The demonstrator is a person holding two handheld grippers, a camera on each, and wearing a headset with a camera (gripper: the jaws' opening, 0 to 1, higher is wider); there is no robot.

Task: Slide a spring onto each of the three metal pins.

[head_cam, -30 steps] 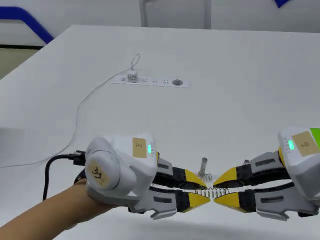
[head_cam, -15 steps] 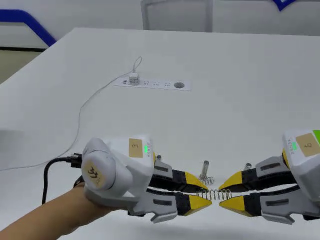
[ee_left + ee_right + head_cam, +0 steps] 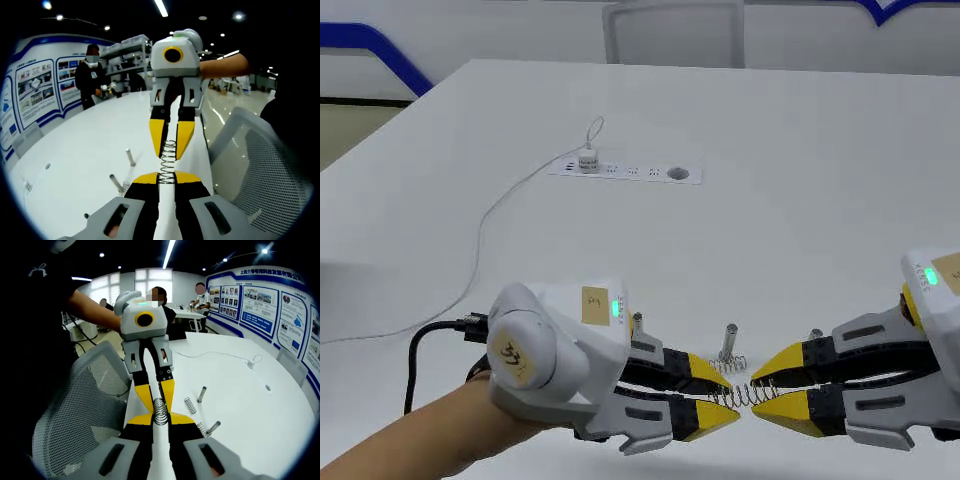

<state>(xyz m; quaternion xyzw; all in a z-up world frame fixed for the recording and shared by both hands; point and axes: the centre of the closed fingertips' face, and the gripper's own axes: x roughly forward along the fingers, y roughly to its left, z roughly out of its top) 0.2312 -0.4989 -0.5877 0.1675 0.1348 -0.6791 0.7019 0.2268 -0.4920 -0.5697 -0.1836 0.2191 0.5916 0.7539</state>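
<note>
A small metal spring (image 3: 735,392) hangs level just above the white table, held at both ends. My left gripper (image 3: 725,397) is shut on its left end and my right gripper (image 3: 757,387) on its right end, tips nearly meeting. The left gripper view looks along the spring (image 3: 168,160) from my left gripper (image 3: 167,178) to the right gripper's fingers (image 3: 159,135). The right gripper view has it end-on (image 3: 159,412) in my right gripper (image 3: 159,419). Three short pins stand behind: left (image 3: 638,322), middle (image 3: 729,342), right (image 3: 814,335). A loose spring (image 3: 741,361) lies by the middle pin.
A power strip (image 3: 623,170) with a plugged-in white adapter and a cable (image 3: 480,240) lies further back on the table (image 3: 820,200). A mesh chair (image 3: 85,400) stands off the table's near edge. People stand in the room beyond (image 3: 92,75).
The gripper tips touched a second ago, drew apart with the spring stretched between them, and now stand closer again. Both grippers sit slightly lower in the view.
</note>
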